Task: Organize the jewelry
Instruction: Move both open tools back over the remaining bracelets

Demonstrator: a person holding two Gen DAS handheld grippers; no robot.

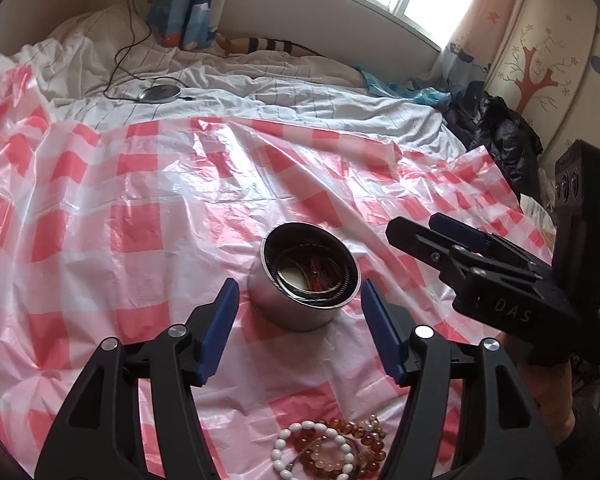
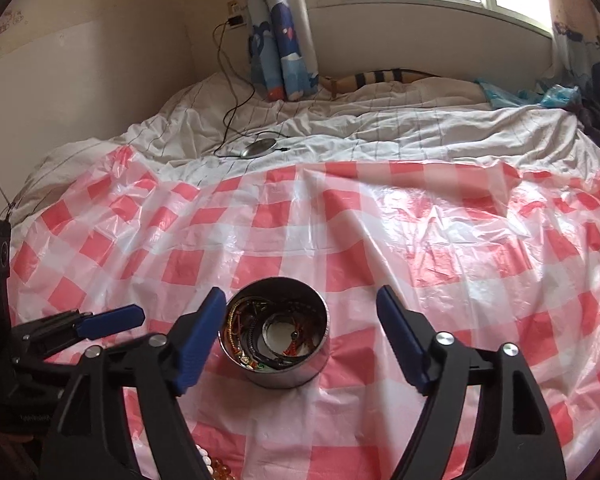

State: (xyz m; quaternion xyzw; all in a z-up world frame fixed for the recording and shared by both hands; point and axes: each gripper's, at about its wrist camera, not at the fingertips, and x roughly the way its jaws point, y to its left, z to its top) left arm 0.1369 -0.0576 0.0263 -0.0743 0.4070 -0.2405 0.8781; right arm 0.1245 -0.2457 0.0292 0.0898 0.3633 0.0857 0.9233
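Observation:
A round metal tin (image 1: 288, 312) stands on the pink-checked plastic sheet (image 1: 140, 200) with tangled chains and cords (image 2: 256, 332) lying in it. My left gripper (image 1: 299, 286) is open, its blue pads either side of the tin's near wall and apart from it. My right gripper (image 2: 301, 291) is open too, wide, just in front of the tin (image 2: 284, 376), nothing between its pads. In the left wrist view the right gripper (image 1: 414, 224) reaches in from the right. A pile of bead bracelets (image 1: 328, 452), white and amber, lies at the near edge below the left gripper.
White striped bedding (image 1: 260, 100) lies beyond the sheet, with a round grey device on a black cable (image 1: 158, 94). A dark jacket (image 1: 496, 136) and a painted wardrobe (image 1: 540, 60) stand at the right. Curtain (image 2: 280, 40) and window are at the back.

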